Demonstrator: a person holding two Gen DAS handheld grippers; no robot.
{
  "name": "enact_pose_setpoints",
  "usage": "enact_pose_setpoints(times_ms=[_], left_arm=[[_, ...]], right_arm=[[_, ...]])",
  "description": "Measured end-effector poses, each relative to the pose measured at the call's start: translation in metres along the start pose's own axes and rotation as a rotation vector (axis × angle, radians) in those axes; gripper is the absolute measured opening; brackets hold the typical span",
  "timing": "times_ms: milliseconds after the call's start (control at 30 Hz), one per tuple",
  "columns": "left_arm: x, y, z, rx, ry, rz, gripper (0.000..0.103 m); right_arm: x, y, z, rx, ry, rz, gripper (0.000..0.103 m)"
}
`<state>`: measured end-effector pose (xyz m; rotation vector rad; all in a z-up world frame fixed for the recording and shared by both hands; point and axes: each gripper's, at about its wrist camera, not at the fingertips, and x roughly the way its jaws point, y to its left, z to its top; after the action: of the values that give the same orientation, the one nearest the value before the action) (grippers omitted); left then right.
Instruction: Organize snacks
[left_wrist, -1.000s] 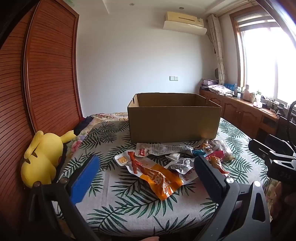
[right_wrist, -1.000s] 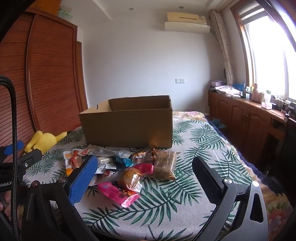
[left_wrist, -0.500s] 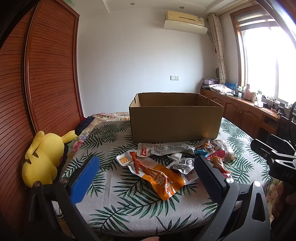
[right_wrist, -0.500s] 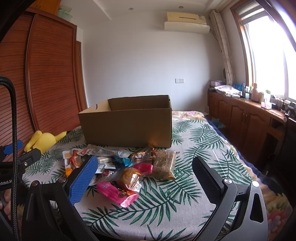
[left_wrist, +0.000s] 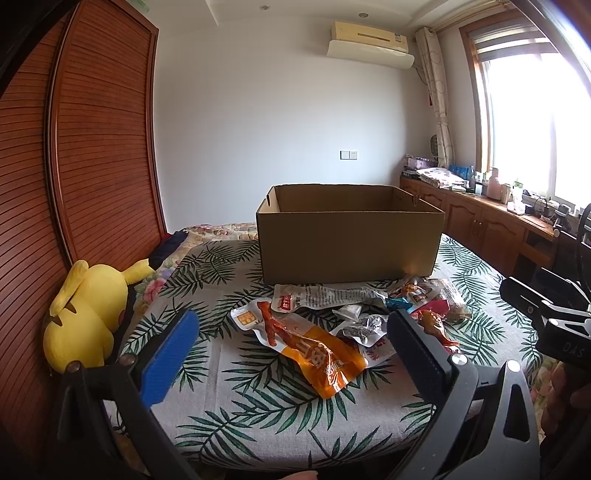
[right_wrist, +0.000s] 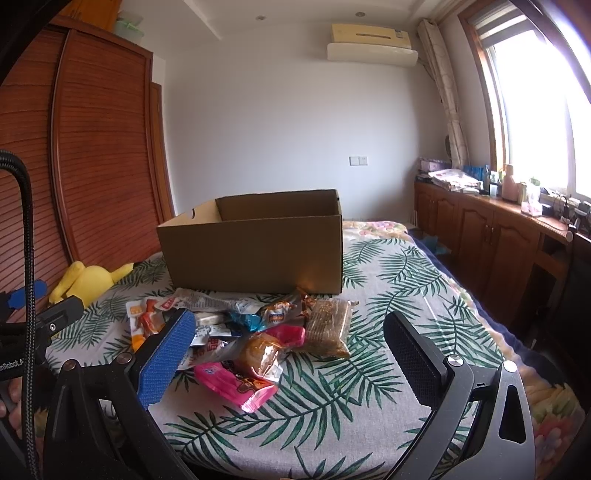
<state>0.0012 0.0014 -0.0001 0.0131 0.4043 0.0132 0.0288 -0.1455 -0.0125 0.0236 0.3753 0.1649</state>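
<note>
I hold my left tongs (left_wrist: 291, 347) above the near edge of the table (left_wrist: 236, 373), jaws spread wide and gripping nothing. My right tongs (right_wrist: 288, 347) hang the same way over the near right part, wide open and empty too.

The snacks (left_wrist: 354, 317) lie in a loose heap on the leaf-print cloth, just in front of the box (left_wrist: 351, 236). From my left view an orange pack (left_wrist: 317, 354) sits nearest, between my two fingers in the frame, with a long white pack (left_wrist: 325, 295) behind it close to the box wall and a silver pack (left_wrist: 364, 326) beside it. From my right view a pink pack (right_wrist: 236, 384) is nearest, a brown pack (right_wrist: 264, 352) overlaps it, and a clear pack of biscuits (right_wrist: 327, 326) lies to the right of those.

The box stands open on the far half of the table; I cannot see its floor. A yellow plush (left_wrist: 86, 314) leans at the left edge by the wooden doors (left_wrist: 96, 147)
</note>
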Motion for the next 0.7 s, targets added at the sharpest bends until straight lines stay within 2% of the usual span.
enact_pose_setpoints(times_ms=[700], left_arm=[[-0.0037,-0.0028,0.0007,0.004,-0.008,0.001,0.103]], right_arm=[[-0.0007,-0.0006,-0.0019,0.001,0.000,-0.004,0.103]])
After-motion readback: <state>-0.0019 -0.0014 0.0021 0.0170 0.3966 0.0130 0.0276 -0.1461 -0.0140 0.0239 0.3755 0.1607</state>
